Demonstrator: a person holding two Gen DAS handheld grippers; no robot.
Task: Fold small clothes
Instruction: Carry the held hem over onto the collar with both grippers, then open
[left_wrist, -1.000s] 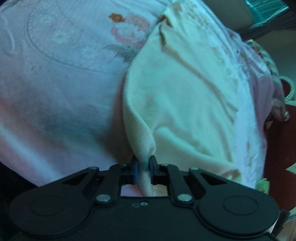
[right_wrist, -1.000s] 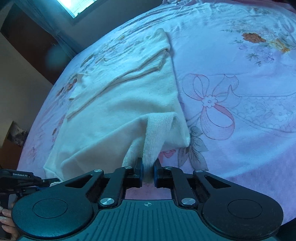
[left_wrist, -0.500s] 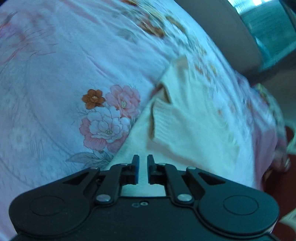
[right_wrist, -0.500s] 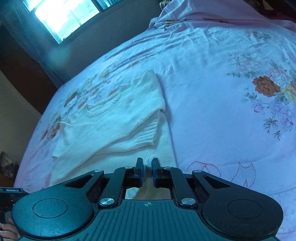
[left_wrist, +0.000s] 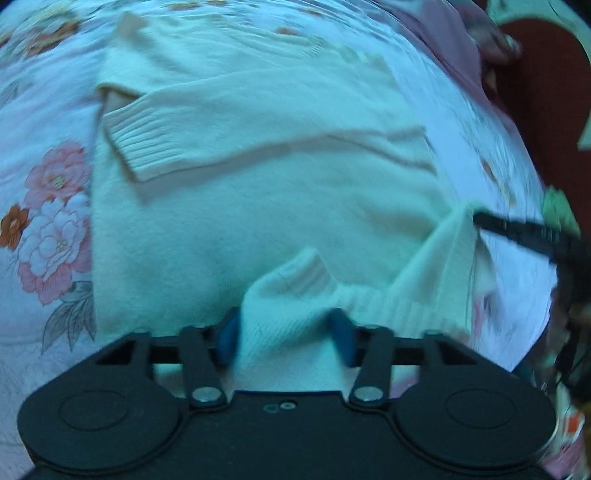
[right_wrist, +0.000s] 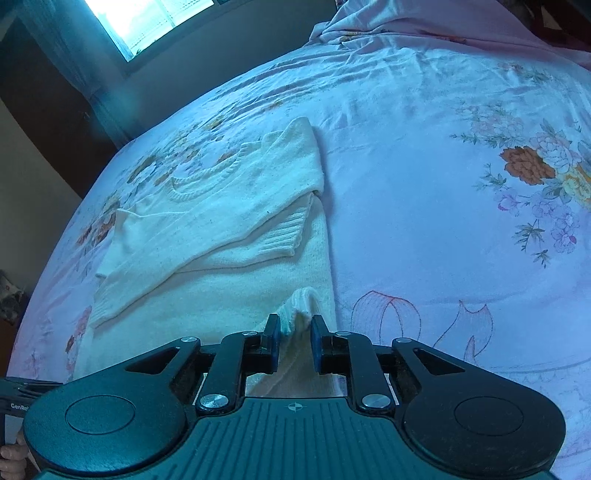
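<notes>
A cream knit sweater lies flat on the pink floral bedsheet, with one ribbed sleeve cuff folded across its body. My left gripper is at the near hem. Its jaws are opening, and a raised bump of the knit sits loose between the blue pads. In the right wrist view the sweater stretches away from my right gripper. Its jaws are also opening, around a small upright pinch of hem that the right pad no longer touches. The right gripper's black finger shows at the sweater's corner.
The bedsheet runs wide to the right of the sweater, with bunched bedding at its far end. A bright window and a dark door stand beyond the bed. Red-brown floor lies past the bed's edge. A hand shows low left.
Both grippers were shut on sweater fabric and have swept across the bed. Their jaws now stand apart, the left much wider. The left view has rolled, so the sweater lies squarely ahead.
</notes>
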